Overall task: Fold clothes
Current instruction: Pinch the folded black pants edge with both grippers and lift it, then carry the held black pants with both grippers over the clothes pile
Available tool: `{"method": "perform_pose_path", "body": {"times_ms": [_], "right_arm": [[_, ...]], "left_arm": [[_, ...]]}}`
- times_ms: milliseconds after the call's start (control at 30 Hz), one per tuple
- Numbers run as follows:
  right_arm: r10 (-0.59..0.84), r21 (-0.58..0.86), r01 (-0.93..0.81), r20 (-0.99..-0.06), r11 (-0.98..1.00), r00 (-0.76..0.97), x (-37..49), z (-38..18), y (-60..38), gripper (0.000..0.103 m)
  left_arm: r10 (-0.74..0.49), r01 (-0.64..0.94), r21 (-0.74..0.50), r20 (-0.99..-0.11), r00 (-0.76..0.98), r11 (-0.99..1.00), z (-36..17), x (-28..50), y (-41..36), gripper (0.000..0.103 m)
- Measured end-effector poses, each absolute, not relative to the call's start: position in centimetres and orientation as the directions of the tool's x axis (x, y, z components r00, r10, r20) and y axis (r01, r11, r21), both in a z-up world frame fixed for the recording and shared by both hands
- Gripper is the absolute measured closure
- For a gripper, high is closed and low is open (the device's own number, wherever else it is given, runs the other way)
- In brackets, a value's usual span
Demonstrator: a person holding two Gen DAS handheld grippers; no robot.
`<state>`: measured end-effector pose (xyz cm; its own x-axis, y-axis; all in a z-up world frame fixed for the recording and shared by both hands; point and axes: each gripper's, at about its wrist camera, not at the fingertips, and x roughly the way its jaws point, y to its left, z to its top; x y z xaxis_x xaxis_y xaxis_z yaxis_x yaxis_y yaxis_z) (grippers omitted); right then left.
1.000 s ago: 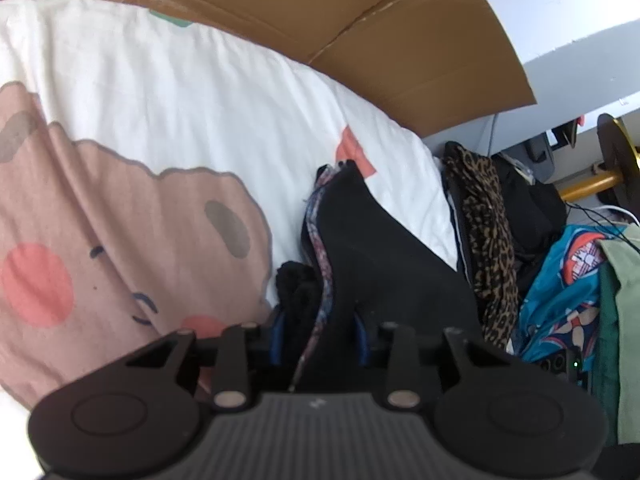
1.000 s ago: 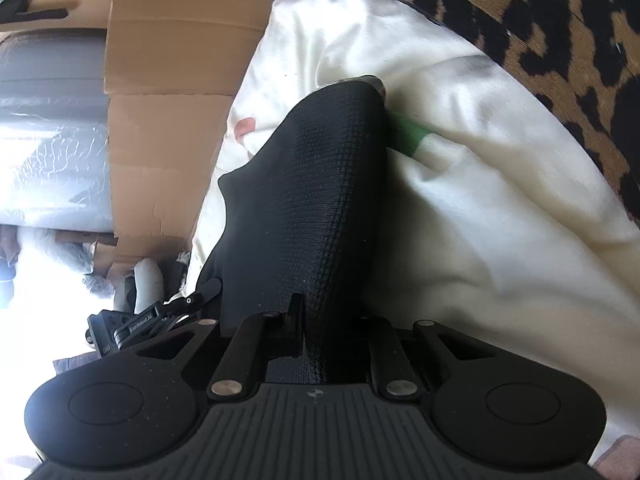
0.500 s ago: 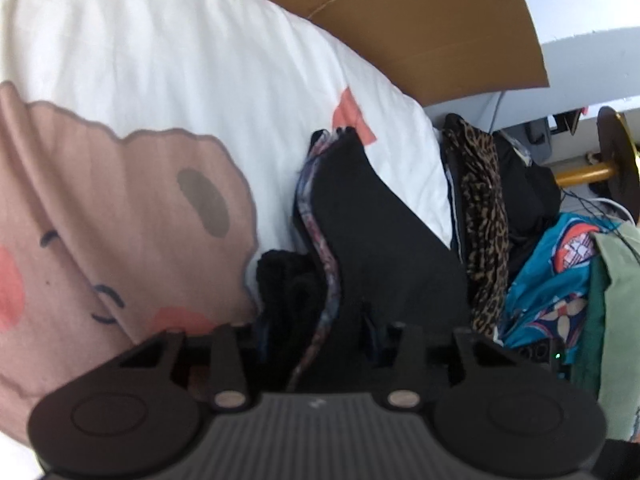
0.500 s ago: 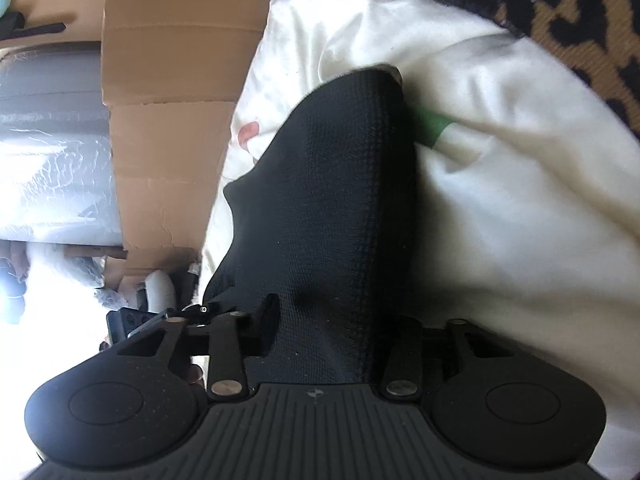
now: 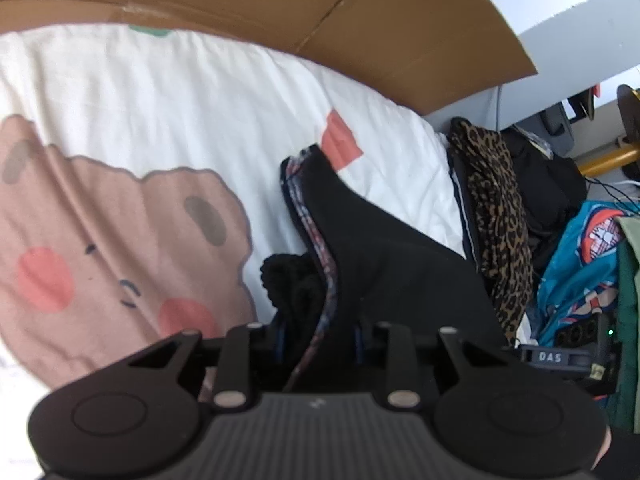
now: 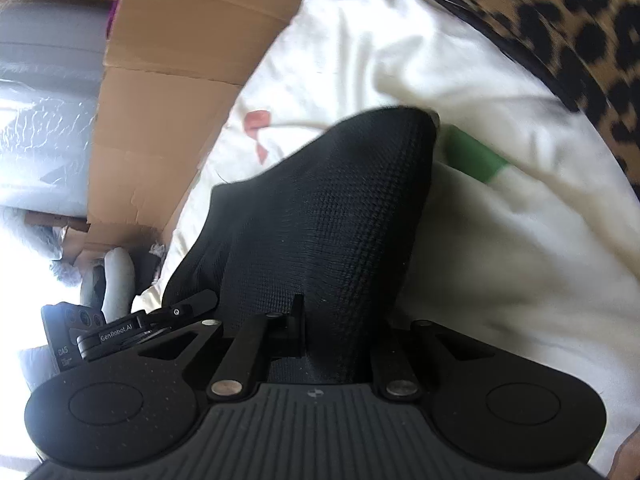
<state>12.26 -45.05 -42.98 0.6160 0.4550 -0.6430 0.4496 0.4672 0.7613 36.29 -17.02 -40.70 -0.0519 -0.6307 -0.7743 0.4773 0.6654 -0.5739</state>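
A black garment (image 5: pixel 384 264) with a patterned inner edge lies bunched on the white bedsheet (image 5: pixel 160 92). My left gripper (image 5: pixel 320 344) is shut on its near end, the cloth hiding the fingertips. In the right wrist view the same black knit garment (image 6: pixel 320 220) rises in a fold from my right gripper (image 6: pixel 332 332), which is shut on it. The left gripper's body (image 6: pixel 100 332) shows at the lower left of that view, close beside the right one.
The sheet carries a pink cartoon print (image 5: pixel 100 240). Brown cardboard (image 5: pixel 320 12) stands behind the bed. A leopard-print garment (image 5: pixel 496 208), dark clothes and a blue patterned cloth (image 5: pixel 580 264) are piled at the right. Leopard fabric (image 6: pixel 560 20) also fills the right wrist view's upper right.
Both grippers kept hold of the black garment. The left view shifted so more cardboard and sheet show. The right gripper drew back a little, and the left gripper body came nearer in its view.
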Motion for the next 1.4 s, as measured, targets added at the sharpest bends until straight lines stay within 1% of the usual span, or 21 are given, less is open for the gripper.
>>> {"method": "perform_pose_path", "body": {"times_ms": [333,600,733,1167,1400], "right_arm": [[0.434,0.729,0.366,-0.655,0.578,0.619,13.2,-36.3,-44.1,0.095],[0.416,0.707,0.315,-0.654,0.633,0.631,13.7,-29.4,-44.3,0.095],[0.405,0.705,0.286,-0.638,0.648,0.654,13.4,-25.6,-44.4,0.095],[0.387,0.685,0.160,-0.571,0.711,0.724,12.7,-11.9,-44.0,0.095],[0.383,0.653,0.084,-0.538,0.753,0.751,10.9,-5.1,-44.2,0.095]], "left_arm": [[-0.641,0.444,-0.557,-0.765,0.054,0.702,-34.6,34.3,-15.5,0.073],[-0.641,0.447,-0.534,-0.758,0.124,0.718,-27.7,32.4,-15.3,0.073],[-0.636,0.440,-0.521,-0.754,0.164,0.732,-23.9,31.4,-15.2,0.073],[-0.648,0.414,-0.516,-0.700,0.301,0.750,-10.3,27.8,-13.9,0.073],[-0.657,0.422,-0.514,-0.669,0.348,0.747,-4.7,25.1,-13.9,0.072]]}}
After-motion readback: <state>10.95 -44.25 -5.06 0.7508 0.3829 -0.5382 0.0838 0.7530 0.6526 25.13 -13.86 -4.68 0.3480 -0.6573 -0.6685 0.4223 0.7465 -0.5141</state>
